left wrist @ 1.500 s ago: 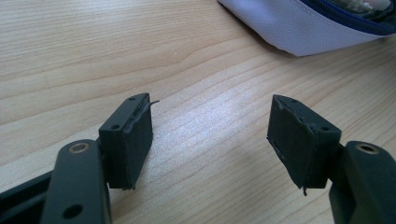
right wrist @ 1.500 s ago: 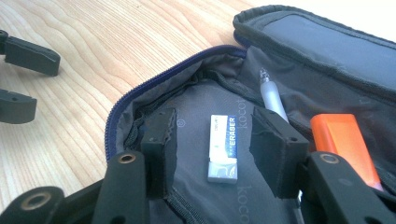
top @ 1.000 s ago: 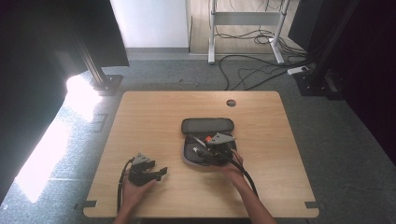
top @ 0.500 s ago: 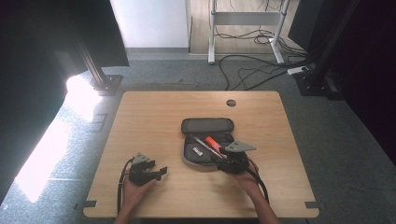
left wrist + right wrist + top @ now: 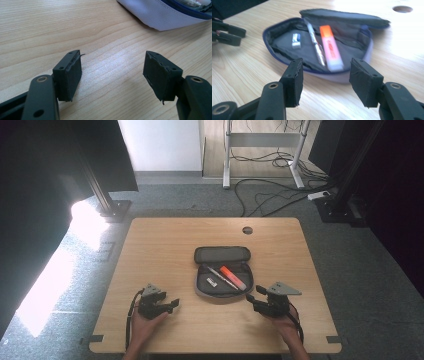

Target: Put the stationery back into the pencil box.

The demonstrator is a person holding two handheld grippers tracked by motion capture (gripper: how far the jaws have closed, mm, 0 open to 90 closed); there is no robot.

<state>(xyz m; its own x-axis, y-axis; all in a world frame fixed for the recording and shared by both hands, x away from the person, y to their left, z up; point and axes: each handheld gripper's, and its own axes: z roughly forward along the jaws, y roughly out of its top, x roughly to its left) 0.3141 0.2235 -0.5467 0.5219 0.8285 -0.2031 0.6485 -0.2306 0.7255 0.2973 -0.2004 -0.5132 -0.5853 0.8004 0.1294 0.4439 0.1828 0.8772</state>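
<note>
My right gripper has backed off the open pencil case, jaws just opening, empty; the case lies left of it, nearer than my idle, open left gripper.

High view from above the person's side, facing forward and down over the whole tabletop, both gripper views low and close, looking along their fingers, all sharing the open pencil case.

Counts on the table

One open pencil case holding three things: one orange highlighter, one pen, one small eraser (white with blue). Two grippers, left and right; one round table hole.
</note>
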